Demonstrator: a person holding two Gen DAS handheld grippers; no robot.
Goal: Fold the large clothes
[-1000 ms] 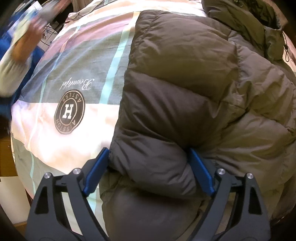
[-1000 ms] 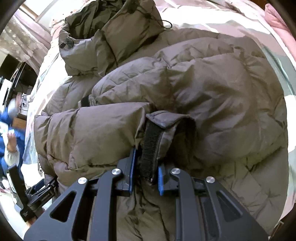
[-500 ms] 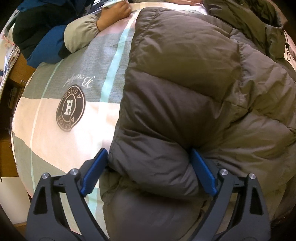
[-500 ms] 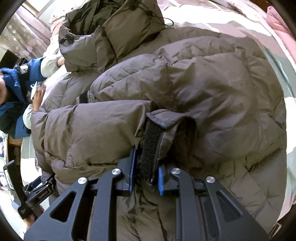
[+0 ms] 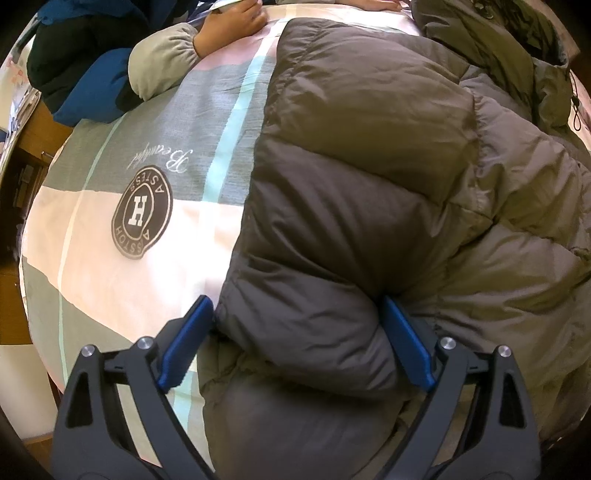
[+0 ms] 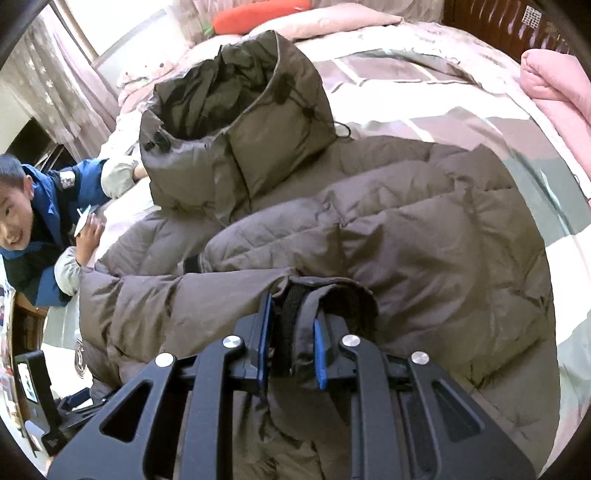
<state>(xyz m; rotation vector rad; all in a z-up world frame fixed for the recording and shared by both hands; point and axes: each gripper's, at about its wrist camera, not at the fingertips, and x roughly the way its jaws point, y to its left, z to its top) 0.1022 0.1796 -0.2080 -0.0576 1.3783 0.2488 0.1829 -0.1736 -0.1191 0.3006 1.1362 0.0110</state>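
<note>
Bedroom: quilted bed (image 6: 424, 74), curtains (image 6: 44, 81)

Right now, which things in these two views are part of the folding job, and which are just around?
Part of the job:
- brown puffer jacket
- its sleeve cuff, pinched by the right gripper
- padded side fold, clamped by the left gripper
- bedspread under it

Just around:
- child leaning on the bed
- pink blanket
- red pillow

left hand-held gripper (image 5: 295, 332): wide, gripping | right hand-held gripper (image 6: 291, 345): narrow, clamped
</note>
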